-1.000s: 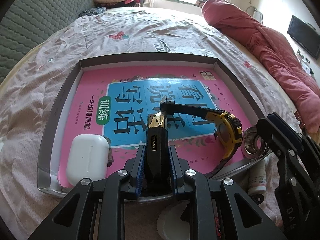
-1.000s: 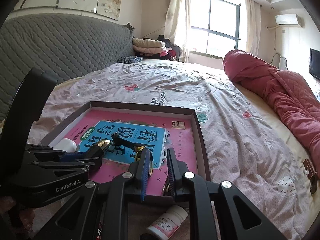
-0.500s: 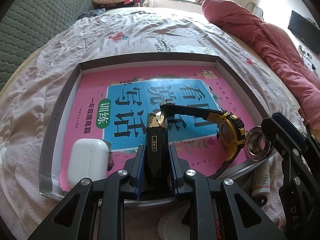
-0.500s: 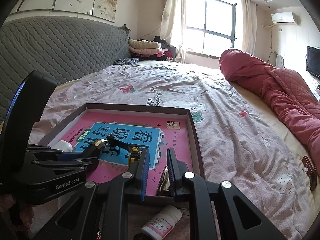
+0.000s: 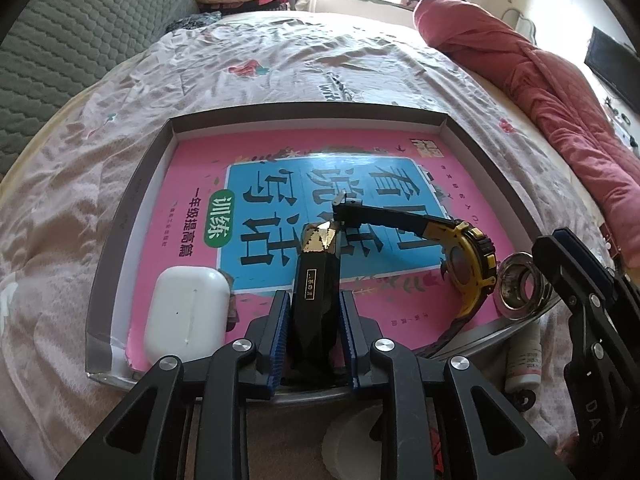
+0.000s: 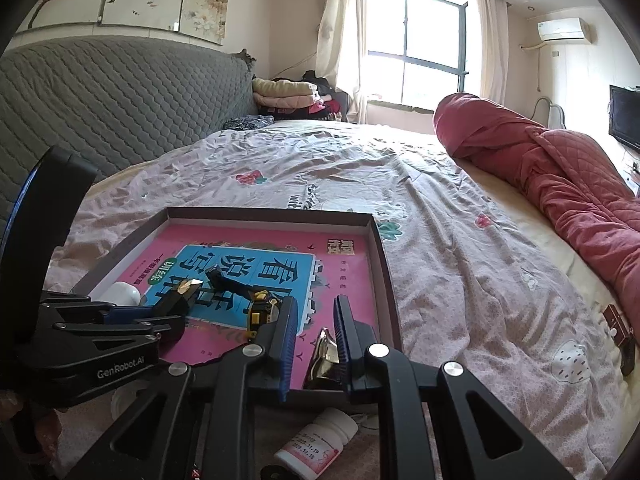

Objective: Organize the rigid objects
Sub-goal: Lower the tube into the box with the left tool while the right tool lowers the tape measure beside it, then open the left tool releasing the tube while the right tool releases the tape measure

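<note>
A shallow grey box [image 5: 132,196] on the bed holds a pink book [image 5: 280,160]. My left gripper [image 5: 314,320] is shut on a black faceted bottle with a gold cap [image 5: 316,276] over the box's near edge; it also shows in the right wrist view [image 6: 176,300]. A white earbud case [image 5: 186,312] lies to its left. A yellow-and-black watch [image 5: 464,264] lies to its right. A shiny metal ring [image 5: 520,280] sits at the box's near right corner. My right gripper [image 6: 314,340] is open, with the ring [image 6: 324,354] against its right finger.
A white pill bottle [image 6: 316,440] lies on the bed below the box's near edge, also in the left wrist view [image 5: 522,356]. A red quilt [image 6: 560,176] lies rolled on the right. A grey padded headboard [image 6: 120,100] stands on the left.
Both grippers have risen and drawn back a little, so the box sits lower in both views. The left gripper keeps its hold on the black bottle.
</note>
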A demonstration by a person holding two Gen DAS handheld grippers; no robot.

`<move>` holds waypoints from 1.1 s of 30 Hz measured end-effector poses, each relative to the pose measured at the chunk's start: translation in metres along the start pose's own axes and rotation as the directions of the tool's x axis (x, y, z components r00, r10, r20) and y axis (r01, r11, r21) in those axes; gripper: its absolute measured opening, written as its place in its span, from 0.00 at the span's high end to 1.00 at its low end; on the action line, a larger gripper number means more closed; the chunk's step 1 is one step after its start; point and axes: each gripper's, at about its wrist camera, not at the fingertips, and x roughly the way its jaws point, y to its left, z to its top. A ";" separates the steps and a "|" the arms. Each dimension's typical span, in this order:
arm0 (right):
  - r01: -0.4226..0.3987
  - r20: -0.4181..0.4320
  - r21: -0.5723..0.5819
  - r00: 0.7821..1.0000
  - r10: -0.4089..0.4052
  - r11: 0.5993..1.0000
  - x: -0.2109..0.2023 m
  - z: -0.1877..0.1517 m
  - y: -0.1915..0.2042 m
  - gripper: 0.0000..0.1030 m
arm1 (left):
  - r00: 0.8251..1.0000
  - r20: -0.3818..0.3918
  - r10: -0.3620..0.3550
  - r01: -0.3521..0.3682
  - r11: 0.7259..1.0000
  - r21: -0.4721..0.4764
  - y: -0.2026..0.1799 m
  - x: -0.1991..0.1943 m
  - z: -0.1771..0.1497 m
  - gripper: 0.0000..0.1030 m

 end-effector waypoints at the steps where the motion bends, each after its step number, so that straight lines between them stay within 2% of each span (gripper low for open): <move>1: 0.002 0.000 0.001 1.000 -0.002 1.000 0.000 0.000 -0.001 0.82 | 1.000 -0.002 -0.009 0.009 1.000 -0.009 0.002 -0.001 0.000 0.72; 4: 0.002 0.002 0.004 1.000 -0.002 1.000 0.000 0.000 -0.001 0.82 | 1.000 -0.004 -0.018 0.017 0.999 -0.026 0.005 -0.002 -0.001 0.59; 5: 0.001 0.004 0.003 1.000 -0.001 1.000 0.000 0.000 -0.001 0.82 | 1.000 -0.003 -0.020 0.020 0.999 -0.034 0.007 -0.002 -0.001 0.58; 17: -0.002 0.023 0.011 1.000 0.001 1.000 -0.005 0.001 -0.002 0.81 | 0.999 0.030 -0.020 0.021 0.999 -0.032 0.011 -0.015 -0.004 0.56; 19: -0.010 0.034 0.018 0.999 0.009 1.000 -0.007 0.002 -0.003 0.73 | 0.999 0.040 -0.023 0.024 0.999 -0.036 0.012 -0.020 -0.003 0.56; 21: -0.017 0.043 0.022 0.999 0.016 1.000 -0.010 0.002 -0.004 0.70 | 0.998 0.051 -0.022 0.024 0.999 -0.039 0.013 -0.026 -0.003 0.56; 24: -0.018 0.056 0.026 0.998 0.016 1.000 -0.014 0.003 -0.006 0.69 | 0.998 0.065 -0.019 0.022 0.999 -0.042 0.014 -0.034 -0.002 0.49; 30: -0.028 0.069 0.048 0.997 0.025 0.998 -0.019 0.004 -0.011 0.66 | 0.996 0.093 -0.017 0.021 0.999 -0.046 0.016 -0.051 -0.002 0.46; 33: -0.034 0.085 0.067 0.996 0.029 0.997 -0.025 0.004 -0.017 0.61 | 0.995 0.101 -0.012 0.017 0.999 -0.048 0.017 -0.057 -0.003 0.44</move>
